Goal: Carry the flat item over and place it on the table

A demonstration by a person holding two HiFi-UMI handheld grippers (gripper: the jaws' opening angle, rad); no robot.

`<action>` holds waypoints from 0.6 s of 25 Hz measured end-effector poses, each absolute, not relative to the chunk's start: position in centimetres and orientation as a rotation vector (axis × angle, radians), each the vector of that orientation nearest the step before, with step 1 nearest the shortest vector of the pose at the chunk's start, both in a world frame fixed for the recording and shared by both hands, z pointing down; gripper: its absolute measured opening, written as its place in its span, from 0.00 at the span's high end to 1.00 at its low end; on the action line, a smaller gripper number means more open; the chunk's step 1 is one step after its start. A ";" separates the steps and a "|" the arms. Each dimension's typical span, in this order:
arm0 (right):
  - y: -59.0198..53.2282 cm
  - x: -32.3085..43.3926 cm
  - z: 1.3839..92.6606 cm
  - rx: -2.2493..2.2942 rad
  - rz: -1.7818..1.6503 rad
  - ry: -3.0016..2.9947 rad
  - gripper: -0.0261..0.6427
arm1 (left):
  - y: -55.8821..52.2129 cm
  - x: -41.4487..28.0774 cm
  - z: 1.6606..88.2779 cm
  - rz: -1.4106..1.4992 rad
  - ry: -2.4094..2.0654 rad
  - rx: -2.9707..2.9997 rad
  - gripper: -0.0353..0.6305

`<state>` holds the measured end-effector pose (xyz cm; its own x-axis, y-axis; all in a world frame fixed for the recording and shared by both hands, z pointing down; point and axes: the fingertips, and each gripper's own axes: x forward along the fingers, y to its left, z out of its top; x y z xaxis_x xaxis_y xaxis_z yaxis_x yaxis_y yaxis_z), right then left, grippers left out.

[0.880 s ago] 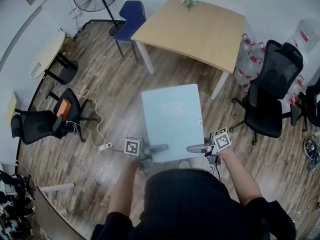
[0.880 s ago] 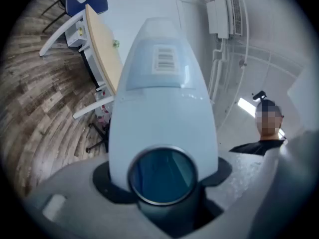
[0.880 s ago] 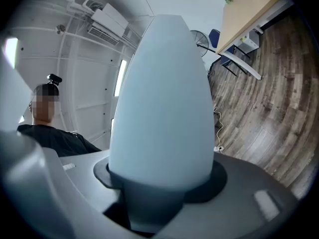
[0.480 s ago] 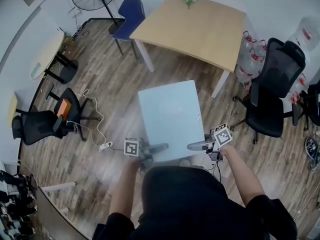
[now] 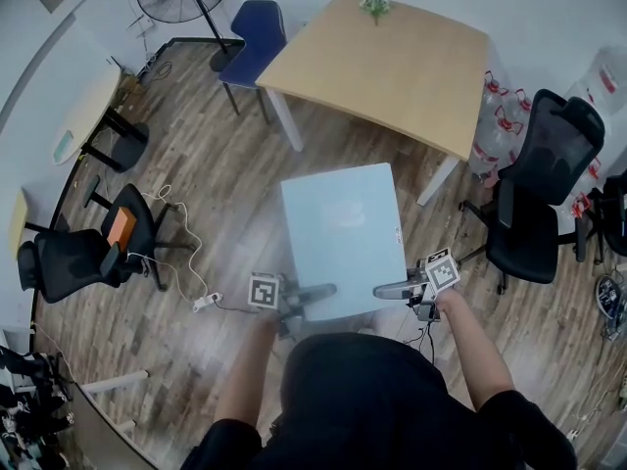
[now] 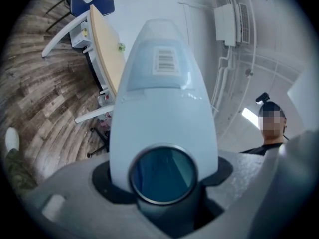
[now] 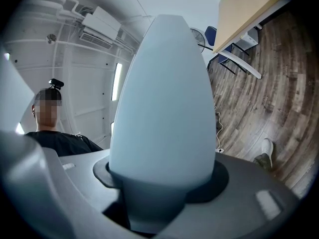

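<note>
Table: light wood, ahead of the person, the board not on it.
Flat board: pale blue, level, carried above the wooden floor and short of the table.
Left tongs: clamped on the board's near edge, left corner.
Right tongs: clamped likewise, right corner.

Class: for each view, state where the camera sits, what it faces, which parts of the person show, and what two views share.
Head view: on the head, facing steeply down at flat panel and wooden table; forearms, left gripper, right gripper show.
Left gripper view: on that gripper, looking along the clamped panel; black-clad shoulder shows.
Right gripper view: likewise along the panel; shoulder, shoe show.
Shared: all show panel and table.
</note>
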<state>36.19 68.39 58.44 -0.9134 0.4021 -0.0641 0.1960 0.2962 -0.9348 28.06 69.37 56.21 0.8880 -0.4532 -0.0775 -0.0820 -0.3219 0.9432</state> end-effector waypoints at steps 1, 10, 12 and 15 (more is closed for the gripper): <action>67.4 35.1 58.5 -0.552 1.681 -2.370 0.53 | 68.3 27.0 56.4 -0.395 -0.394 1.873 0.45; 56.4 25.9 58.7 -0.492 1.724 -2.306 0.53 | 57.1 17.5 57.3 -0.426 -0.360 1.833 0.45; 53.8 23.0 58.5 -0.479 1.757 -2.280 0.53 | 54.5 14.5 57.4 -0.426 -0.359 1.807 0.45; 50.3 18.7 57.8 -0.470 1.762 -2.282 0.53 | 51.0 10.1 57.0 -0.420 -0.351 1.807 0.45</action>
<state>18.68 50.35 57.84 -0.9247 0.3800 -0.0209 0.1163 0.2298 -0.9663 10.14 51.00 57.02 0.8898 -0.4447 -0.1024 -0.0224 -0.2666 0.9635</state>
